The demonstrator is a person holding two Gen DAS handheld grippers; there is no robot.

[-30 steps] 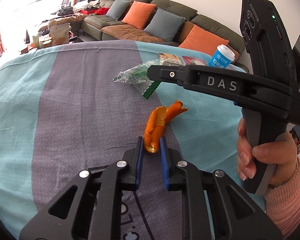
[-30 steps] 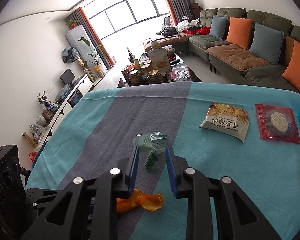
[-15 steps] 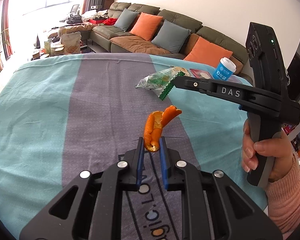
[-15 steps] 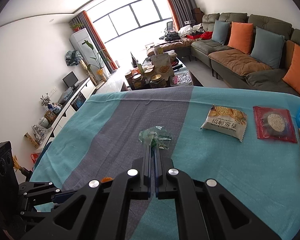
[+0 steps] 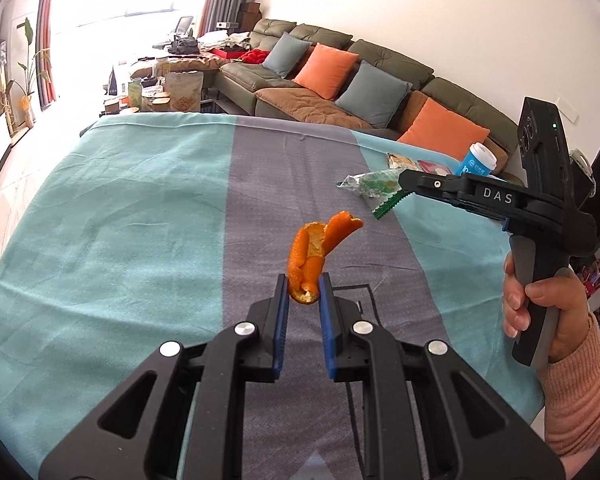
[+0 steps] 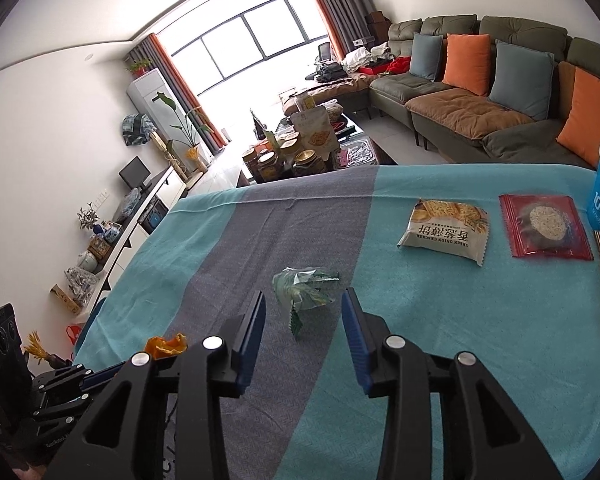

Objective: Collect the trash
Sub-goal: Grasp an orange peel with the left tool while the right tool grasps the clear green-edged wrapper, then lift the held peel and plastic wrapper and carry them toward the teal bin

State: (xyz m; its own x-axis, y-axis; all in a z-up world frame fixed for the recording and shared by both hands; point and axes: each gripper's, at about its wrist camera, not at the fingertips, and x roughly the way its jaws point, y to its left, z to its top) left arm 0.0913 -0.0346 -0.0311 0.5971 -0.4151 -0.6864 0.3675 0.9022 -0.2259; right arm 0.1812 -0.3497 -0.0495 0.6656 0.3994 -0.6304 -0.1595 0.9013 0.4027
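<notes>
Now orange peel [image 5: 309,261] between left jaws.

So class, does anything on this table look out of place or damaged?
Yes: a torn, crumpled green wrapper lies loose on the cloth between the open right gripper's jaws, unlike the sealed cracker pack lying flat nearby.

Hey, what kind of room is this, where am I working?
Most likely a home living room. A long green sofa with orange and blue cushions lines one wall, a big curtained window lights the far end, and a low cabinet with a small screen runs along the other wall.
</notes>
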